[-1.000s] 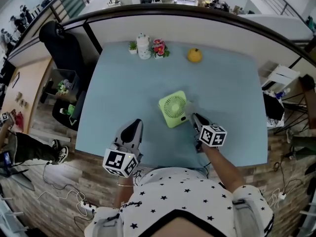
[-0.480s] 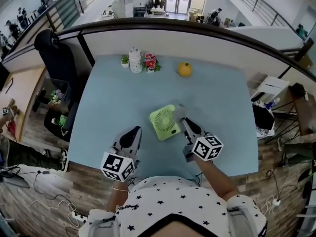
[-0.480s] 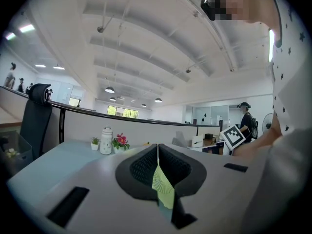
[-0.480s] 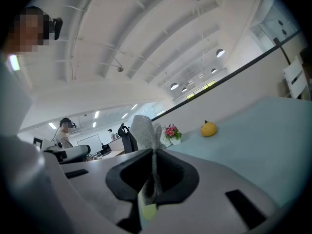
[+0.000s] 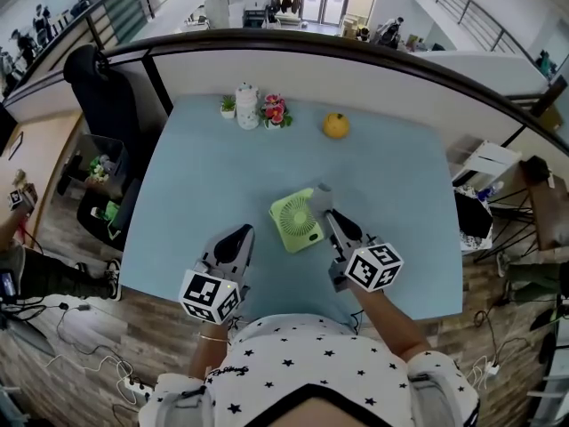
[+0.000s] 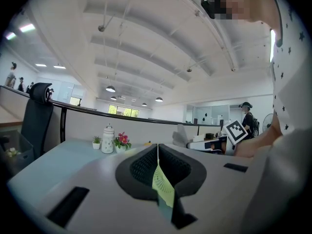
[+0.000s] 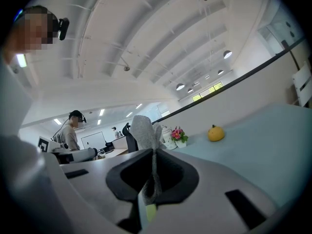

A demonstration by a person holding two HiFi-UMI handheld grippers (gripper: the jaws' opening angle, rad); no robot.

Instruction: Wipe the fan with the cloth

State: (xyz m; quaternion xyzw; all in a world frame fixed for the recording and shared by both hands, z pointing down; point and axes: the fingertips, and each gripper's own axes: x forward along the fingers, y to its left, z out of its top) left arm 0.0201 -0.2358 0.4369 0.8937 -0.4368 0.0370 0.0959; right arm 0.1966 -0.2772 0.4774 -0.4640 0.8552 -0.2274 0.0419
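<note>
Barely shifting since earlier, right gripper (image 5: 330,221) is pinching grey cloth (image 5: 322,191) at green fan's (image 5: 294,220) right side; wiping appears ongoing; left gripper (image 5: 234,242) is idling closed.

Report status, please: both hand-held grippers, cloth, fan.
Right hand-held gripper shut on cloth, at right edge of fan. Left hand-held gripper shut, empty, apart from fan. Nothing in the way.
</note>
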